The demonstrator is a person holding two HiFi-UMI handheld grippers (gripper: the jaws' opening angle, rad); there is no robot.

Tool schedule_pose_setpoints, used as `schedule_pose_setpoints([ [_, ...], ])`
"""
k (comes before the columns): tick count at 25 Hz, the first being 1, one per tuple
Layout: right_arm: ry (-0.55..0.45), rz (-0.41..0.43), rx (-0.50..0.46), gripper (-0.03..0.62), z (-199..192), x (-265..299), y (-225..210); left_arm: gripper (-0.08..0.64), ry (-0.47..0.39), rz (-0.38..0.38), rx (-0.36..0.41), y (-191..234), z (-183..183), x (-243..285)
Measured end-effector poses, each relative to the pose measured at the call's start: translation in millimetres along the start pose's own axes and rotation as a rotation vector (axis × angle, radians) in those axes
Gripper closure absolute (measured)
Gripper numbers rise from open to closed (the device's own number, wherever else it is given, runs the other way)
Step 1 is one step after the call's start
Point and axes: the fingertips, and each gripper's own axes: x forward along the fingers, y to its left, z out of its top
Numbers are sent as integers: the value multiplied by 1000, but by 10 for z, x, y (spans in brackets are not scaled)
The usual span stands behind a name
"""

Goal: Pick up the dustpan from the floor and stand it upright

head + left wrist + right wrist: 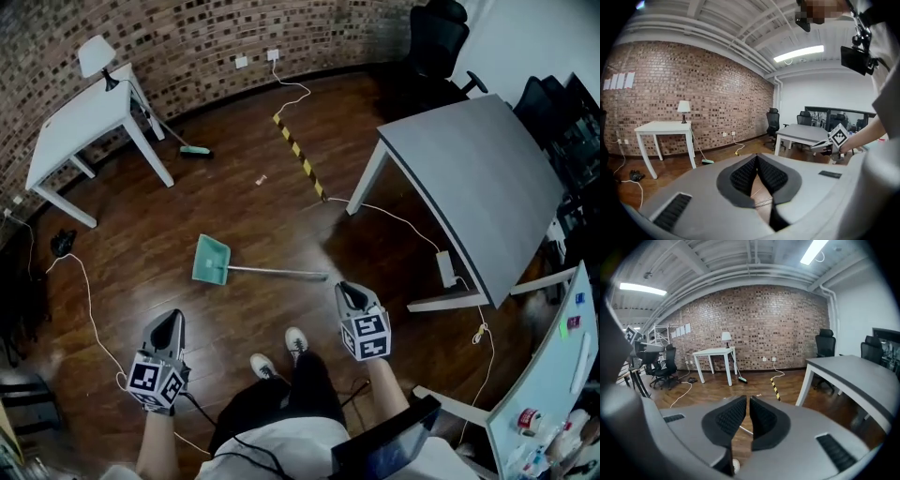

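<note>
Low over the floor (234, 202), just ahead of the person's shoes (281, 352), the right hand-held gripper (348, 291) points forward and down. Its jaws stand a narrow slit apart with nothing gripped. Its own view shows bare boards and a strip of the handle (746, 430) through the gap. The left hand-held gripper (172, 319) hangs at about the same height on the other side, jaws closed tip to tip and empty.

Just beyond the right gripper's tips lies the handle's free end. The handle runs flat along the boards to the teal dustpan (211, 259), which lies out in the middle of the floor, well apart from the brick wall (187, 37).

The step in hand looks like the reach for the pickup; the dustpan is not yet touched. Next, I judge, the right jaws must open wider than the handle, drop over its near end and close. The lift must then swing the handle up until the pan's base sits on the floor. A thin, smooth handle may twist between the pads, so a grip square across it seems wise.
</note>
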Motion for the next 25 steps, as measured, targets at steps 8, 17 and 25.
schedule_pose_setpoints([
  [8,36,-37,-46,497,-896,893,-456,537,55,-94,38,166,-809,1415],
  [17,182,-84,48,454,-2707,2116,-978,537,153,-200,94,24,-2369,2749],
  [25,247,-160,100,453,-4217,3030,-1327,537,181,-230,77,237,-3655,3525],
])
